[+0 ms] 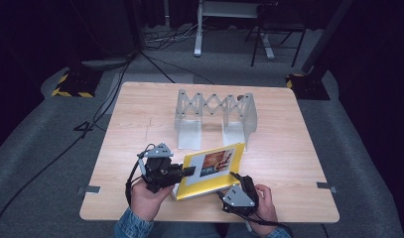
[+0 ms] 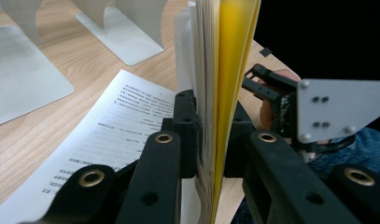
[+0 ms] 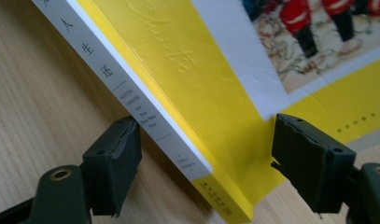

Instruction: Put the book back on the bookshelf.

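Book (image 1: 210, 170) lifting looks underway in front of the bookend rack (image 1: 215, 117): your left gripper (image 1: 185, 171) clamps its cover and pages, your right gripper (image 3: 204, 161) straddles its spine unclosed, so squeeze next.

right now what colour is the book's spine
White with dark lettering on the book, yellow at its lower end; clearest in the right gripper view.

Glossy paper book (image 3: 215, 88); wood-grain table (image 1: 289, 148).
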`<act>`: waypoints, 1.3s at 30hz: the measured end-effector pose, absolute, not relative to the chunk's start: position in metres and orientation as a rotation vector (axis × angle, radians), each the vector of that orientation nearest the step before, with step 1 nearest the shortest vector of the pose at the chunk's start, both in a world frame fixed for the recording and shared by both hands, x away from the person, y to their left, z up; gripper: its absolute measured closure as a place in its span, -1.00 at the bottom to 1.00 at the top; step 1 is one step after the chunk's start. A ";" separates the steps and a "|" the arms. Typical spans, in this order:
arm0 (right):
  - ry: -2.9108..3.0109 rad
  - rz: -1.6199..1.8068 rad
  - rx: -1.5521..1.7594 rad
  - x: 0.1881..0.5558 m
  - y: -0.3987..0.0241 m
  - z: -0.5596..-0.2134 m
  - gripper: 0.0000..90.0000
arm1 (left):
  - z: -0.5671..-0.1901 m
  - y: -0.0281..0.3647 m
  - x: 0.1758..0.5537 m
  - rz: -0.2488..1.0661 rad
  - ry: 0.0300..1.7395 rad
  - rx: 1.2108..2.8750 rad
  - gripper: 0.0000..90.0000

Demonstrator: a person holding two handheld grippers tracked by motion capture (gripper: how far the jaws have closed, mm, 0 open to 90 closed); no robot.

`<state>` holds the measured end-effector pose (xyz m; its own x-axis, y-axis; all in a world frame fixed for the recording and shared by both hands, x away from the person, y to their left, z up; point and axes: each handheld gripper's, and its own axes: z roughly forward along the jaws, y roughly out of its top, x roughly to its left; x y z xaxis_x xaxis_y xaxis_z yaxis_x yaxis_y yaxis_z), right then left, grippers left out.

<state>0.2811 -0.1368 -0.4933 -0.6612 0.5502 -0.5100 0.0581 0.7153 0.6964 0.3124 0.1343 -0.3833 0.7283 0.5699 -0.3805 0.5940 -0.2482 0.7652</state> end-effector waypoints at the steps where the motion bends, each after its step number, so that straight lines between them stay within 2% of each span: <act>1: 2.181 0.837 0.448 0.282 -0.134 -0.495 -0.47 | -0.384 0.134 0.313 -0.035 0.899 1.916 0.78; 26: 1.992 0.671 0.241 0.291 -0.092 -0.514 -0.43 | -0.402 0.143 0.330 -0.147 0.985 1.861 0.79; 28: 2.009 0.676 0.231 0.293 -0.093 -0.514 -0.35 | -0.402 0.142 0.329 -0.124 0.997 1.865 0.79; 29: 2.017 0.671 0.224 0.293 -0.092 -0.515 -0.20 | -0.402 0.142 0.329 -0.109 1.003 1.871 0.79; 31: 2.021 0.665 0.217 0.293 -0.092 -0.515 -0.16 | -0.403 0.141 0.329 -0.098 1.007 1.878 0.79; 35: 2.029 0.623 0.177 0.293 -0.090 -0.516 0.19 | -0.405 0.142 0.331 -0.088 1.031 1.877 0.78; 36: 2.029 0.623 0.177 0.293 -0.090 -0.516 0.19 | -0.405 0.142 0.331 -0.088 1.031 1.877 0.78; 37: 2.032 0.610 0.147 0.292 -0.089 -0.516 0.31 | -0.406 0.143 0.332 -0.086 1.040 1.878 0.78; 39: 2.026 0.607 0.148 0.291 -0.089 -0.516 0.35 | -0.407 0.144 0.333 -0.078 1.054 1.876 0.78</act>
